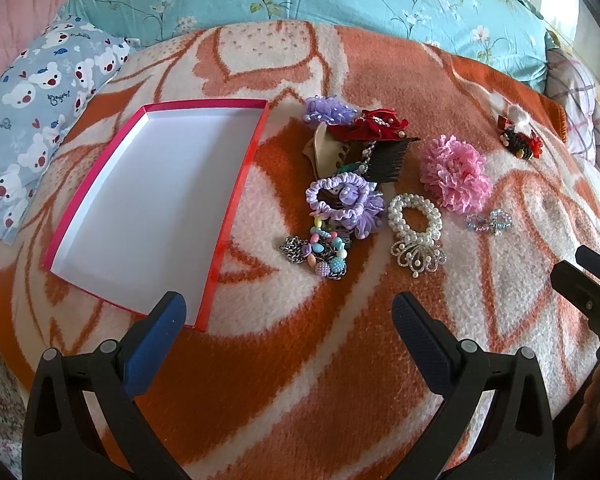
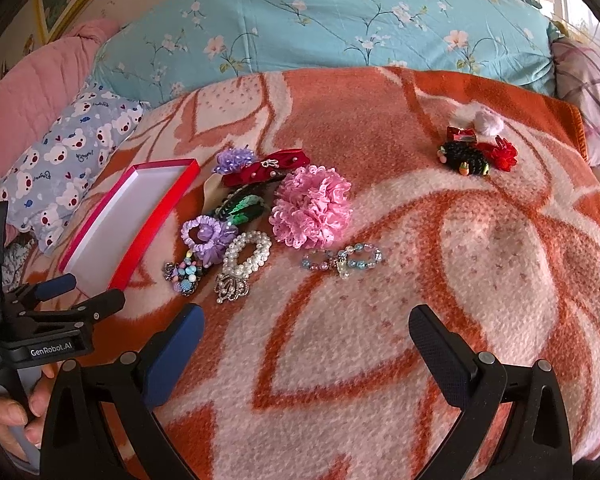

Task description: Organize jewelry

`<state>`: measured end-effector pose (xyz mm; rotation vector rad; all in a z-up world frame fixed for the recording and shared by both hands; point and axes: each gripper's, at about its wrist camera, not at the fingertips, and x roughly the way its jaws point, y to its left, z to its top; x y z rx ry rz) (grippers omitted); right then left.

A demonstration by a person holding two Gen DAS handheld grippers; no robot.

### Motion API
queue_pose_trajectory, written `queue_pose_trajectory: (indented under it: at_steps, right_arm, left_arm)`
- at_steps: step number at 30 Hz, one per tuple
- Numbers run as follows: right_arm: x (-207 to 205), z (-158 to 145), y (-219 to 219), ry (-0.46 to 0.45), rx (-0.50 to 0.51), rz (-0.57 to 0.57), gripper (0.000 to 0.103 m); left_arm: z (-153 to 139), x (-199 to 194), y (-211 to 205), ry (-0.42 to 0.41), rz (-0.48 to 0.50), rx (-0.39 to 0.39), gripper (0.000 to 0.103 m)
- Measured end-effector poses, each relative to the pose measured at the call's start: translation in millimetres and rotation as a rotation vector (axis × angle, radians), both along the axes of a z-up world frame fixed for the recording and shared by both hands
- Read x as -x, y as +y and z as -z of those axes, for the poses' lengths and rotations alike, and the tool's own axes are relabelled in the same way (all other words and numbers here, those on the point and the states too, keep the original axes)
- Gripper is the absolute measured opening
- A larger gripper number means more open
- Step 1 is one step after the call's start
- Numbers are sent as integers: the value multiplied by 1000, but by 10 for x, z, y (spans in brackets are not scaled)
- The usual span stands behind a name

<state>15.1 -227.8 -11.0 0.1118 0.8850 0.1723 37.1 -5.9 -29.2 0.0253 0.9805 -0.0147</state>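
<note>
A shallow red box (image 1: 236, 196) with a bare white inside lies on the orange-and-white blanket, also in the right wrist view (image 2: 156, 216). Beside it lies a heap of jewelry and hair pieces: a pearl bracelet (image 1: 414, 216) (image 2: 246, 254), a purple scrunchie (image 1: 336, 198) (image 2: 204, 232), a pink fabric flower (image 1: 454, 174) (image 2: 310, 206), a blue bead bracelet (image 1: 488, 222) (image 2: 342, 260), a dark red bow (image 1: 374, 122) (image 2: 266, 168) and a pastel bead bracelet (image 1: 324, 252). My left gripper (image 1: 288, 312) is open and empty, short of the heap. My right gripper (image 2: 306, 326) is open and empty too.
Black and red hair clips (image 1: 520, 140) (image 2: 478, 156) lie apart at the far right of the blanket. A bear-print pillow (image 1: 36, 112), a pink quilt (image 2: 28, 96) and a turquoise floral duvet (image 2: 340, 28) border the blanket. The left gripper shows at the right wrist view's left edge (image 2: 56, 300).
</note>
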Motion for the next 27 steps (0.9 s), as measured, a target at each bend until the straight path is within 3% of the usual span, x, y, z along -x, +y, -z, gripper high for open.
queue_pose_trajectory:
  at_steps: [15,25,27]
  right_arm:
    - [-383,125,-183,13,-79,5,101]
    - [-941,296,-131,40,-123,-16,94]
    - [-1064,361,-108,56,-124,-16,90]
  left_arm:
    - [83,-420,56,13,0,47,103]
    - [253,-991,-95,34,95,65,102]
    - [304,-1081,-120,49,108,60,97]
